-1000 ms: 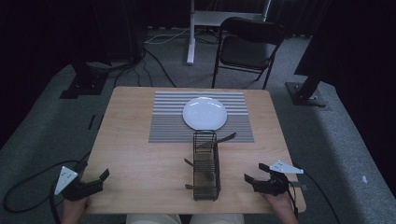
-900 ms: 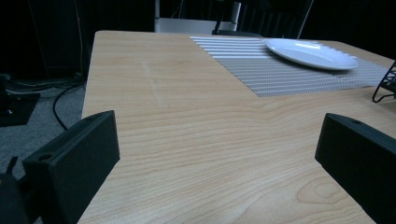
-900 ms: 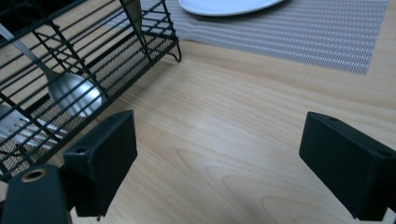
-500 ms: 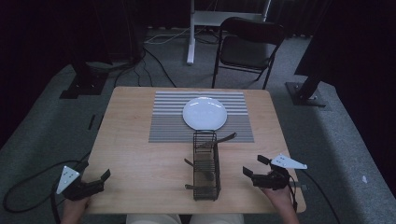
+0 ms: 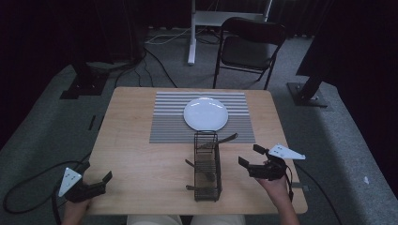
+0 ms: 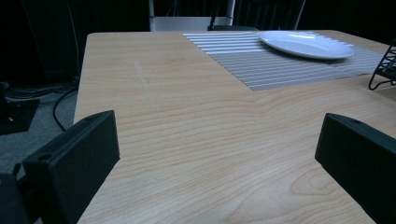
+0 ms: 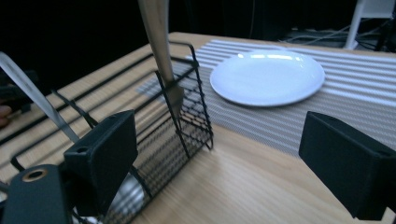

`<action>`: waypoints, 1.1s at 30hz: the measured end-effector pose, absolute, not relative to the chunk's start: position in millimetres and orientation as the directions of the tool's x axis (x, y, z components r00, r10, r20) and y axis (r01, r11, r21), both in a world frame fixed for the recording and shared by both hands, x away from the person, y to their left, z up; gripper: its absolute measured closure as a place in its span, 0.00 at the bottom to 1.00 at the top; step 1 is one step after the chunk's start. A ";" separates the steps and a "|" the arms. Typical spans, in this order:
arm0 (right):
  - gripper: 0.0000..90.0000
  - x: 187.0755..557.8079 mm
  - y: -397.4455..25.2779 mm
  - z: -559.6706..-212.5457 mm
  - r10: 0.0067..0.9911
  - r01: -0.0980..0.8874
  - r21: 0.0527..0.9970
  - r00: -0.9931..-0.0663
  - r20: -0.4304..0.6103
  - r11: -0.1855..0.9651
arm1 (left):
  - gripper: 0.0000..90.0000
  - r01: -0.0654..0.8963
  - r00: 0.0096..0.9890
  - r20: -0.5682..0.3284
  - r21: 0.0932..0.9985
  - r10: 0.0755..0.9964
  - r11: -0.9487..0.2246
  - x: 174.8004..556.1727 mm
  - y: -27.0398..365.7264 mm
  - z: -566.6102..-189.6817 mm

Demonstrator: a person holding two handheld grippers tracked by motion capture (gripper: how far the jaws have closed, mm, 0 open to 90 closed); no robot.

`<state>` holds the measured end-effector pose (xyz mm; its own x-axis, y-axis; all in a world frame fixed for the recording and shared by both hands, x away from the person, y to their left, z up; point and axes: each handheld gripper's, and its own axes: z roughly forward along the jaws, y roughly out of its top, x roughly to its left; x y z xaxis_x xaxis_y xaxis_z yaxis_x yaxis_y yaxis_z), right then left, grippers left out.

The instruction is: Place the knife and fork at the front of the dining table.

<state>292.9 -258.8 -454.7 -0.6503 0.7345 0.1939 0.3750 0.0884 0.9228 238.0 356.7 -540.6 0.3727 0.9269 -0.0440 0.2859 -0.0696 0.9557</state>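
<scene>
Right gripper view puts us behind the right gripper (image 7: pixel 219 163), whose two black jaws stand wide apart in the lower corners of the frame with nothing between them but bare wood. Just past the left jaw, filling the left half of the frame, lies a black wire basket (image 7: pixel 154 140) on the table. A utensil handle (image 7: pixel 156 37) sticks up and out of it toward the top of the frame, and a second, thinner silvery handle (image 7: pixel 37 100) crosses the left edge. Behind the basket, in the upper right, we see a white plate (image 7: pixel 267 77) resting on a grey striped placemat (image 7: pixel 369 93).

Left gripper view shows the left gripper (image 6: pixel 219 158) with its jaws likewise wide apart and holding nothing, low over the wooden table (image 6: pixel 177 116). The plate (image 6: pixel 306 44) sits on the placemat (image 6: pixel 280 70) in the upper right of that frame, and a corner of the basket (image 6: pixel 385 65) pokes in at the right edge.

High view shows us the whole layout. The right gripper (image 5: pixel 251 157) is at the lower right of the frame, held in a hand, near the basket (image 5: pixel 206 164) but not touching it. The basket lies in the lower middle of the table, its far end reaching the placemat (image 5: pixel 169 126), with the plate (image 5: pixel 205 113) just beyond it. The left gripper (image 5: pixel 101 180) hovers at the lower left, by the table's near corner, well apart from the basket. A dark folding chair (image 5: pixel 248 44) stands beyond the table at the top of the frame.
</scene>
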 end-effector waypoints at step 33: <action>0.73 327.8 -199.2 -452.8 0.664 0.361 0.926 -0.721 0.200 0.114 | 0.00 0.278 0.383 -0.038 0.958 0.923 -0.076 237.6 356.4 -540.8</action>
<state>327.8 -199.2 -452.8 -0.7208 0.6638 0.1998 0.3612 0.1137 0.9255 237.6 356.4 -540.8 0.3834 0.9228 -0.0381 0.2778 -0.0759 0.9576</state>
